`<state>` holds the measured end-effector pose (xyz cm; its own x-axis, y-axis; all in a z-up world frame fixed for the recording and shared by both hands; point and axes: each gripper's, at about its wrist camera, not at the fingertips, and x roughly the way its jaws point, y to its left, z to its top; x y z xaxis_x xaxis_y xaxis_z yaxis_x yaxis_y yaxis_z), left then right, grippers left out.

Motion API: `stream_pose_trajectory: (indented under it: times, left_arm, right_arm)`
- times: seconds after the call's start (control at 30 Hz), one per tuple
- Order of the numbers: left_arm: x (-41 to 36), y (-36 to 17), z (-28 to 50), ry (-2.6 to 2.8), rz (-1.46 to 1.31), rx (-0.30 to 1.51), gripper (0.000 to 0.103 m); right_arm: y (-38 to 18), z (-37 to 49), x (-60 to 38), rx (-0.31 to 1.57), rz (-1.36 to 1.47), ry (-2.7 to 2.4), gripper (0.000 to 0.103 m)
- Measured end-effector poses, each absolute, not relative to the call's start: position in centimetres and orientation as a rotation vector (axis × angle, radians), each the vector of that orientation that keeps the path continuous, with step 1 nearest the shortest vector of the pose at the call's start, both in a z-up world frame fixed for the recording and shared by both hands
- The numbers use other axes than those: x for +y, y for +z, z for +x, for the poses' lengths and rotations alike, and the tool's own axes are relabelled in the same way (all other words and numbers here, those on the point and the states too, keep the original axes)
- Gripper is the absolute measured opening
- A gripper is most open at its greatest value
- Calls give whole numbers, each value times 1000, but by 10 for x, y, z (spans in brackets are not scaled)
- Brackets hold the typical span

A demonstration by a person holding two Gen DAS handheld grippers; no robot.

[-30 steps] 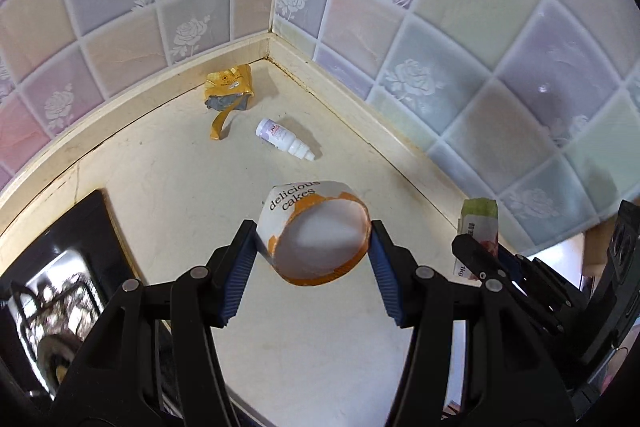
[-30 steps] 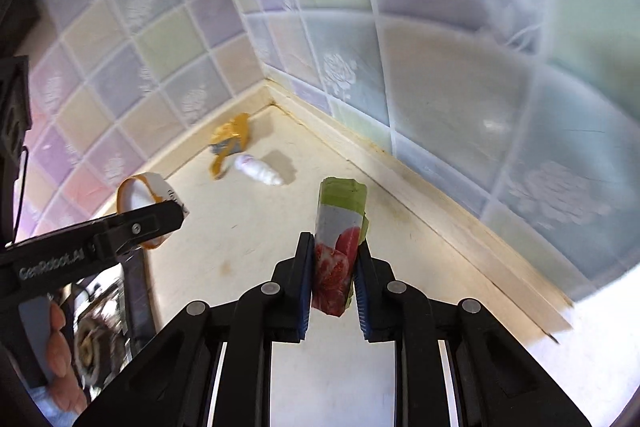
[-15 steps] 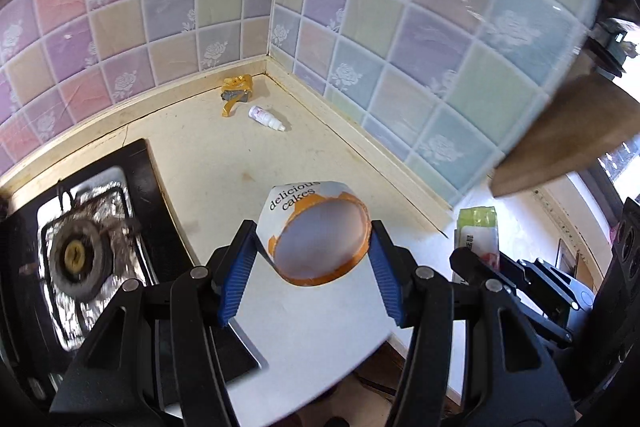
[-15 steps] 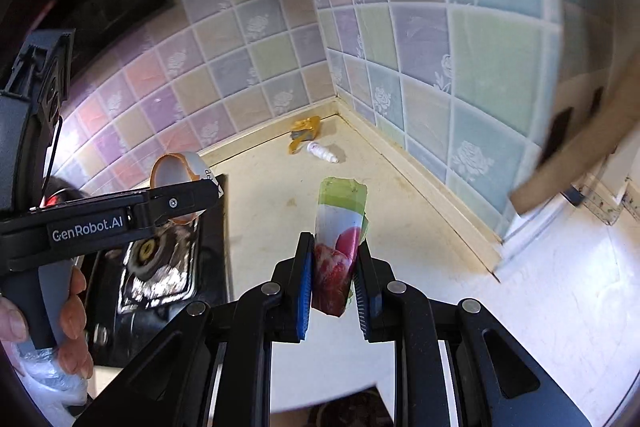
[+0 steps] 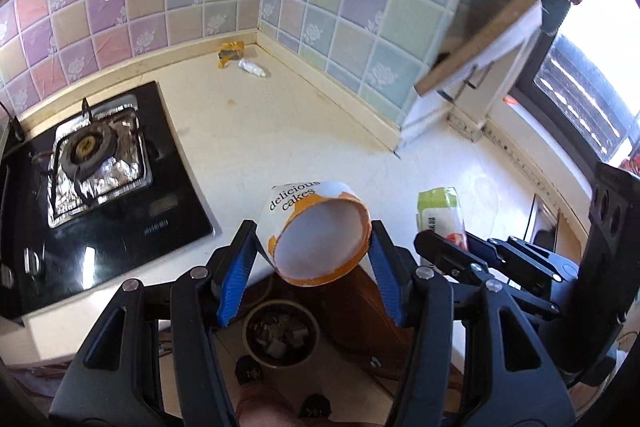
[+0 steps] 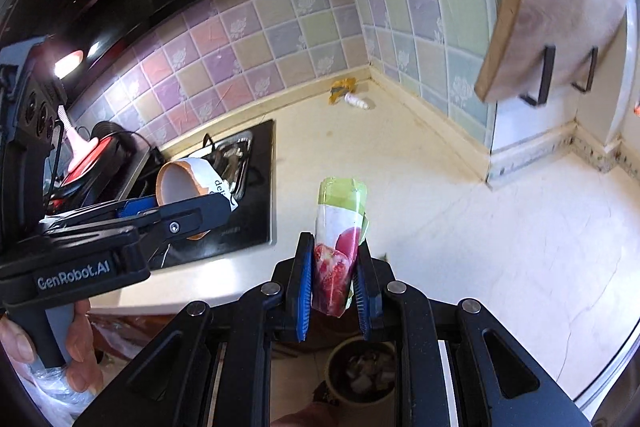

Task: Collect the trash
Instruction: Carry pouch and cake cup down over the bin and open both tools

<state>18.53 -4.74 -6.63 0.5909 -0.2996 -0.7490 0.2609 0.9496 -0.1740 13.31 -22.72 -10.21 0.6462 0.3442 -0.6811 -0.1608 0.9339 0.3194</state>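
Past the front edge of the counter now, high over the floor

Grips a paper cake cup in the left gripper, blue pads half spread, one on each side of the cup, open mouth of the cup facing the camera

Squeezes a green and red snack packet in the right gripper, fingers pressed close with only the packet between them, packet standing up and poking out past the tips

Same hold on both as a second ago, so nothing dropped on the way

Big change: pulled far back from the tiled corner. Was right over the counter near the wall a second ago; now sees the whole counter, the gas stove on one side, and a round bin on the floor just under the two grippers. Looks like some scraps inside the bin already

Still lying in the far corner by the wall: a yellow wrapper and a small white bottle, just beside each other, well apart from both grippers now

Means the carry is probably almost done. Likely next: line up over the bin and let the cup and the packet fall in. Then back to the corner for the last two bits. Could miss the bin if let go too soon, with the cup so light
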Motion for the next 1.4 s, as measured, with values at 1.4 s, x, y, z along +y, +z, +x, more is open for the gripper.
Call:
stream_pose_trajectory:
  times: [1.4]
  left_arm:
    - [-31,-605,171,-362,-48,1310,78]
  right_arm:
    - [-708,80,-184,1417,340,170,44]
